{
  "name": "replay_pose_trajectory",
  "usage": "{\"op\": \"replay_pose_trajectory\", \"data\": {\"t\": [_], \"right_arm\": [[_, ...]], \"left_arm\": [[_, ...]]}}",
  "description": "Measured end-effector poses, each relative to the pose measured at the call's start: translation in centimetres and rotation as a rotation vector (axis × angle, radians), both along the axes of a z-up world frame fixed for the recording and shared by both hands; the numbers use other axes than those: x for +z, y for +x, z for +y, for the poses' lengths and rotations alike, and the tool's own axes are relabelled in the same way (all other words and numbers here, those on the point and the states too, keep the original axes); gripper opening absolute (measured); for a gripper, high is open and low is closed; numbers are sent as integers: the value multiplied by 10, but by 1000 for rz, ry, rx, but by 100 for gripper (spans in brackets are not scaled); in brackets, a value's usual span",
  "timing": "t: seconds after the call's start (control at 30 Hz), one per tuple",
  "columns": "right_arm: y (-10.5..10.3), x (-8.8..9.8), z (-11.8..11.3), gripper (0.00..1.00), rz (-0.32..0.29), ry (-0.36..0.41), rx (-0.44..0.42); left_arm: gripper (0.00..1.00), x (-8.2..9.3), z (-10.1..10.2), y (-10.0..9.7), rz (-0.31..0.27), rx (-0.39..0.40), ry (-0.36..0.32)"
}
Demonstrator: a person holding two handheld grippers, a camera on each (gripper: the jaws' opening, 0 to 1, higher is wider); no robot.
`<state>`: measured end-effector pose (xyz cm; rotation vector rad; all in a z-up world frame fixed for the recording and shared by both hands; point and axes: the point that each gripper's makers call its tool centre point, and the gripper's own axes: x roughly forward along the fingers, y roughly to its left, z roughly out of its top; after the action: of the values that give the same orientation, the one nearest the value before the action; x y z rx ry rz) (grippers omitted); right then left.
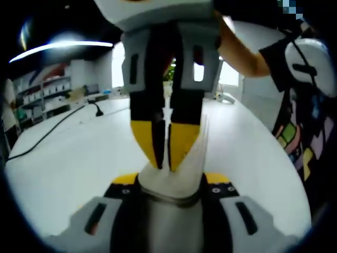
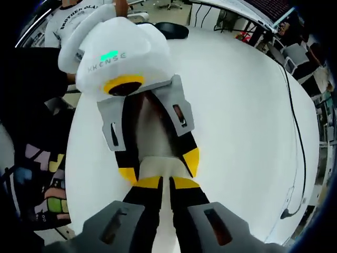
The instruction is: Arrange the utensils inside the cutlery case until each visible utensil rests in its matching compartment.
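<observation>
Two grippers meeting mid-frame over my white table (image 1: 63,174), left gripper (image 1: 169,196) clenched on white case (image 1: 171,182), right gripper (image 2: 169,184) jaws pinched shut on same case edge, black cable (image 1: 47,132) upper left.

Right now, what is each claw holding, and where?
Both grip one pale object: left claw around its wide end, right claw pinching its narrow end. What it is: unclear.

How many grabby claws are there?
2. The left gripper rises from the bottom of the left gripper view, and the right gripper meets it from above. Both pinch the same white thing.
</observation>
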<state>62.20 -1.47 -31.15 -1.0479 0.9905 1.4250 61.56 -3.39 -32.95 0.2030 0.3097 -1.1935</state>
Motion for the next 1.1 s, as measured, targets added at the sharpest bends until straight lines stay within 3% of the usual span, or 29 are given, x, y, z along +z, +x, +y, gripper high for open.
{"op": "replay_pose_trajectory", "data": {"t": [0.03, 0.07, 0.17, 0.3, 0.4, 0.6, 0.7, 0.9, 1.1], "right_arm": [[-7, 1, 1, 1, 44, 37, -14], [-15, 2, -5, 1, 100, 24, 16], [-6, 11, -5, 1, 59, 88, -49], [-8, 21, -27, 4, 27, 103, -38], [-9, 33, -46, 5, -13, 173, 2], [-5, 46, -94, 6, -70, 160, -95], [-3, 43, -113, 6, -85, 132, -115], [-5, 34, -141, 6, -83, 58, -114], [-11, 20, -174, 6, -43, -29, -113]], "left_arm": [[48, 0, 0, 0, 0, 1, 0], [48, 0, 0, -1, -1, -2, 1], [48, 1, 0, -3, -7, 9, 7], [48, 1, 1, -3, -1, 6, 8], [48, 1, 1, -3, -1, 7, 7], [47, 1, 0, -3, -2, 8, 5], [47, 1, -1, -4, -8, 9, 11], [47, 1, -2, -3, -3, 11, 5], [47, 0, -3, -4, -2, 7, 1]]}}
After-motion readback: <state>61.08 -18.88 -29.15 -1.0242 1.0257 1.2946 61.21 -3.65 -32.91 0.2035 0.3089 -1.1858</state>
